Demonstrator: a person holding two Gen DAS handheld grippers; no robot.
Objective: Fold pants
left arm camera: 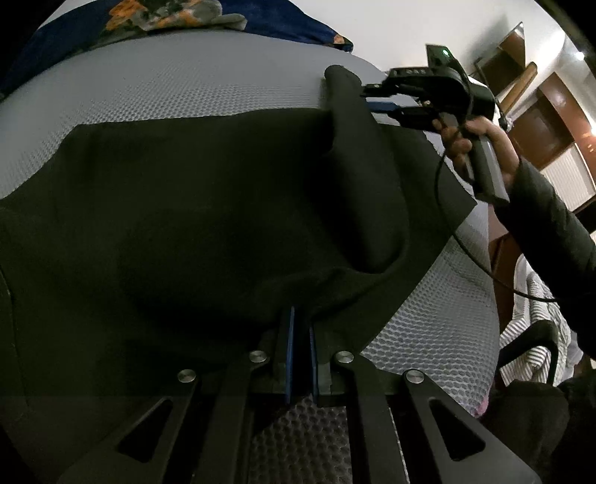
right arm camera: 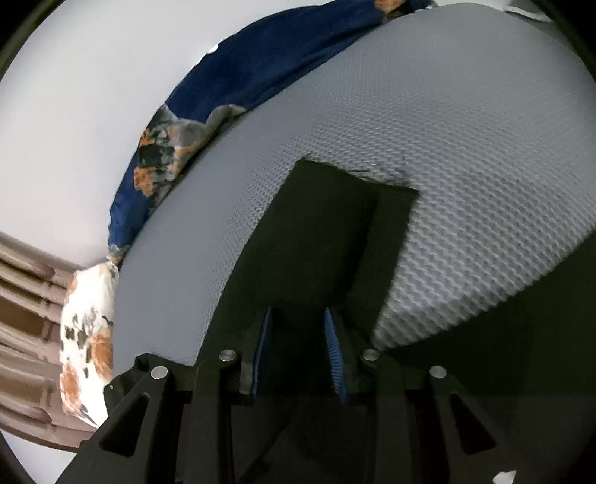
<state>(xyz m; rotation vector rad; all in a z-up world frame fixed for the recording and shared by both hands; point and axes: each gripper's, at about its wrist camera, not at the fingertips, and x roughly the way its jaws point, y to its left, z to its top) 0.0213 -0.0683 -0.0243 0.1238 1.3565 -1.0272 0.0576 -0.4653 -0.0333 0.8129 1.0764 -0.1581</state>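
Observation:
Black pants [left arm camera: 186,204] lie spread over a grey mesh mattress [left arm camera: 186,85]. My left gripper [left arm camera: 301,324] is shut on their near edge, and the cloth bunches up between its blue pads. At the upper right of the left wrist view, my right gripper [left arm camera: 368,96] pinches a raised fold of the pants, with a person's hand [left arm camera: 484,137] on its handle. In the right wrist view the black pants [right arm camera: 316,223] run up from between the fingers of the right gripper [right arm camera: 298,320], and cloth fills the gap between its pads.
A dark blue floral blanket [left arm camera: 279,22] lies along the mattress's far edge, also seen as the blanket [right arm camera: 260,63] beside a white floral pillow [right arm camera: 87,335]. A striped cloth [left arm camera: 536,324] and wooden furniture [left arm camera: 540,111] stand past the mattress's right edge.

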